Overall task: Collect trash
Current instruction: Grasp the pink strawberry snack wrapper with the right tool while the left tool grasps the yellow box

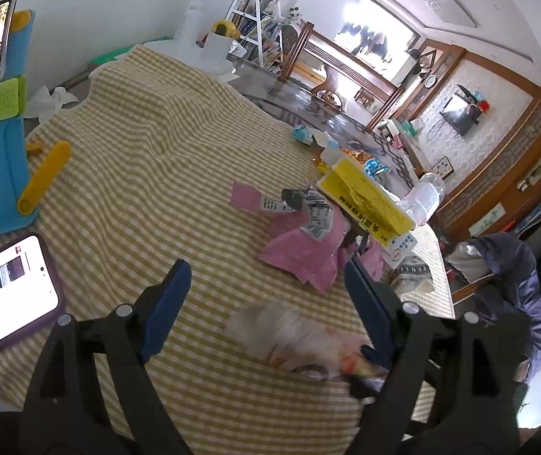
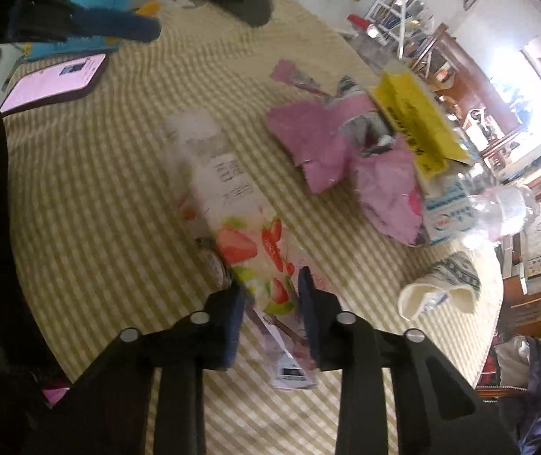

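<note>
Strawberry-print pouch (image 2: 240, 204) lies flat on the checked table (image 2: 99, 189), long axis running straight away from the right tool (image 2: 270, 295). That tool is closed tight, pinching the pouch's near end. Left tool (image 1: 266, 292) hangs wide apart, empty, beside the pouch's far end. Pink paper scraps (image 2: 320, 140) and yellow box (image 2: 414, 121) wait beyond.

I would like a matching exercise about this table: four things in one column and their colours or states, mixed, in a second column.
Things:
1. strawberry wrapper
2. torn paper
3. flat box
4. left tongs

States:
a. yellow
b. open, nothing between them
c. pink
d. gripped by the right tongs

Pairs: 1-d, 2-c, 3-a, 4-b
</note>
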A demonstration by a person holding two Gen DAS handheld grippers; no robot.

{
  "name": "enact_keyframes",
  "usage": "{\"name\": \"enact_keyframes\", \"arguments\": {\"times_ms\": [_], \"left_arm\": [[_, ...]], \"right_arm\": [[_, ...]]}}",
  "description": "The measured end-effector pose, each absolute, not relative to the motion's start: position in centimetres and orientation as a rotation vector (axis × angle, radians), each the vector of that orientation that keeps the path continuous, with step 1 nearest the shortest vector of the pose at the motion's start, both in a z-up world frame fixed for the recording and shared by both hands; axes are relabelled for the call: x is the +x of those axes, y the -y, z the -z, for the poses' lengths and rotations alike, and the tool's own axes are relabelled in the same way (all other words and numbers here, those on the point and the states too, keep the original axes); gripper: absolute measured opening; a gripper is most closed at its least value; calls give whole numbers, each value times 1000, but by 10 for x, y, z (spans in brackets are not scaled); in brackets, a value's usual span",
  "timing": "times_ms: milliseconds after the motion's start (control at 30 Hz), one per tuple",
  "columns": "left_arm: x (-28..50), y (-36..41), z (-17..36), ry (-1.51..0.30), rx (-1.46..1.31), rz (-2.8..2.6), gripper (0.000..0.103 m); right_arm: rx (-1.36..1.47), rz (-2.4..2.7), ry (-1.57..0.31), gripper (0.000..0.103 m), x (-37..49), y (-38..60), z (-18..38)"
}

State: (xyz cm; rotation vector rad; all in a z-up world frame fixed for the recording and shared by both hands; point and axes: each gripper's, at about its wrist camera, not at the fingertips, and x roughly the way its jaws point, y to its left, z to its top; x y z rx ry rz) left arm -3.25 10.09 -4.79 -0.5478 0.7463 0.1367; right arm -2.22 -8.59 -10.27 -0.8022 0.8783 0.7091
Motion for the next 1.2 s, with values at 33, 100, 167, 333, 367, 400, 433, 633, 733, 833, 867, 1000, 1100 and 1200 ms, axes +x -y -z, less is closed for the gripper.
{"name": "enact_keyframes", "arguments": {"times_ms": [33,100,167,333,367,400,433,633,733,833,867,1000,1100,1200], "left_arm": [[-32,-101,48,-750,-551,-138,80],[-31,-100,51,-758,-558,-139,80],[-29,-97,52,-766,-557,-131,80],[-8,-78,47,-765,-649,-23,80],[0,-72,45,-764,-661,-4,80],[12,-63,42,-767,-656,10,80],[23,-56,40,-781,-643,7,80],[97,-35,49,-895,-724,-37,80],[116,-29,54,-907,-696,-80,80],[130,-23,51,-918,-634,-128,80],[131,-24,51,-920,-648,-132,80],[138,-24,52,-937,-661,-135,81],[149,-22,58,-958,-643,-145,81],[151,-20,58,-936,-602,-161,65]], "right_arm": [[-784,-701,-872,18,-23,92,98],[-749,-664,-859,18,-25,115,90],[-723,-605,-856,18,-26,139,87],[-570,-474,-911,18,-13,201,103],[-522,-464,-916,18,-11,210,108],[-482,-458,-915,18,-9,217,112],[-459,-456,-903,19,-9,220,115],[-556,-460,-832,19,-19,203,121],[-585,-463,-812,19,-23,198,124],[-530,-469,-830,19,-21,204,121],[-499,-473,-842,19,-18,207,119],[-375,-486,-898,20,-6,221,116],[-322,-482,-910,21,-3,226,113],[-285,-477,-914,36,1,231,112]]}}
